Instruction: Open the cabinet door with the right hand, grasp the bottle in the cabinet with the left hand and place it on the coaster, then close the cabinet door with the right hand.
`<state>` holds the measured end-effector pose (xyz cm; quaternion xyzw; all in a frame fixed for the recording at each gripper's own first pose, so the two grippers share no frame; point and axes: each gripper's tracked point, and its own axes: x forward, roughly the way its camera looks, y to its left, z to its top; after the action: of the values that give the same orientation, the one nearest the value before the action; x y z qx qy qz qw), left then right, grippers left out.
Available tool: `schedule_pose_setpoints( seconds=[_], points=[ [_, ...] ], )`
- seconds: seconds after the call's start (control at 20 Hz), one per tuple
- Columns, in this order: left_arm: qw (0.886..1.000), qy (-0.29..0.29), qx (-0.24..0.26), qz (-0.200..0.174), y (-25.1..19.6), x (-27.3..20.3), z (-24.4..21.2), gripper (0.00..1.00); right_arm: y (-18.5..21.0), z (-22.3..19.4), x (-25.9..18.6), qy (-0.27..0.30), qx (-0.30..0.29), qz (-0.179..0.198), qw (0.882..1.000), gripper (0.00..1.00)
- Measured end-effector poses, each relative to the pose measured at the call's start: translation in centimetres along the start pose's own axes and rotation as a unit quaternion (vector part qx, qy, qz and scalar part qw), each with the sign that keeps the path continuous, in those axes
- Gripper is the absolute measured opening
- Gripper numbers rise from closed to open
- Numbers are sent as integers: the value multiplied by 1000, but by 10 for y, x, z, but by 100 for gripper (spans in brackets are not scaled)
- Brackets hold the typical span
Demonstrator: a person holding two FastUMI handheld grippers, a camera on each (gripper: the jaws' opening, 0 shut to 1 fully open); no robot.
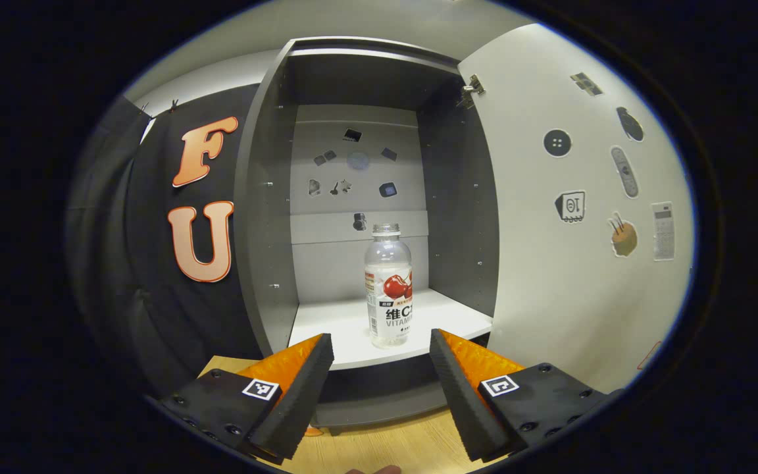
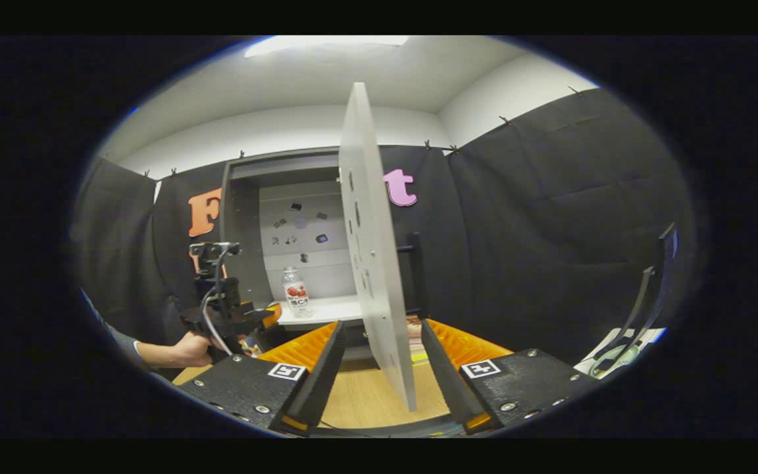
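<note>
Clear plastic bottle (image 1: 388,286) upright on cabinet shelf | dead ahead of left gripper (image 1: 381,375), jaws apart | right gripper (image 2: 379,368) spread astride white door (image 2: 372,263)

Left gripper (image 1: 381,368): jaws spread wide, fingers level and pointing forward, nothing between them. Right gripper (image 2: 379,359): jaws likewise parted. A hand (image 2: 189,349) grips the left gripper's handle from below.

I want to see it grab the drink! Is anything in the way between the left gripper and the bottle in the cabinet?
Nothing visible is. The cabinet door is swung open to the side, and the bottle stands alone on the shelf, straight ahead of the open left gripper.
</note>
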<state>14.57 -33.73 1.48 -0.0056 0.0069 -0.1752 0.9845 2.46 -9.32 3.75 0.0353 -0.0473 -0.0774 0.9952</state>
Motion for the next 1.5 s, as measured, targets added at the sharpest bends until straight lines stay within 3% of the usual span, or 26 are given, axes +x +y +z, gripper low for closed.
schedule_pose_setpoints(
  seconds=[0.2,0.35,0.4,0.5,0.75,1.0,1.05,1.1,1.5],
  points=[
    [1000,-8,-10,-17,-2,45,5,97,40,-34,8,39,-33,-5,999,83],
    [1000,-16,-10,-25,-3,69,8,96,70,-54,17,70,-19,3,997,85],
    [999,-20,-8,-25,-1,77,10,96,79,-60,21,76,-13,5,997,81],
    [999,-28,-8,-34,-4,90,15,96,93,-71,28,85,-2,11,996,86],
    [999,-26,-9,-36,-7,125,14,96,106,-80,47,99,9,6,995,88],
    [999,-4,-7,-45,-17,149,0,96,95,-94,48,113,19,-20,993,88],
    [999,2,-1,-44,-16,146,-1,96,92,-95,47,115,24,-24,993,88],
    [999,-2,0,-40,-14,146,2,84,90,-96,45,115,30,-27,993,88],
    [997,-59,15,-41,-9,73,29,83,72,-108,18,120,49,-31,991,88]
  ],
)
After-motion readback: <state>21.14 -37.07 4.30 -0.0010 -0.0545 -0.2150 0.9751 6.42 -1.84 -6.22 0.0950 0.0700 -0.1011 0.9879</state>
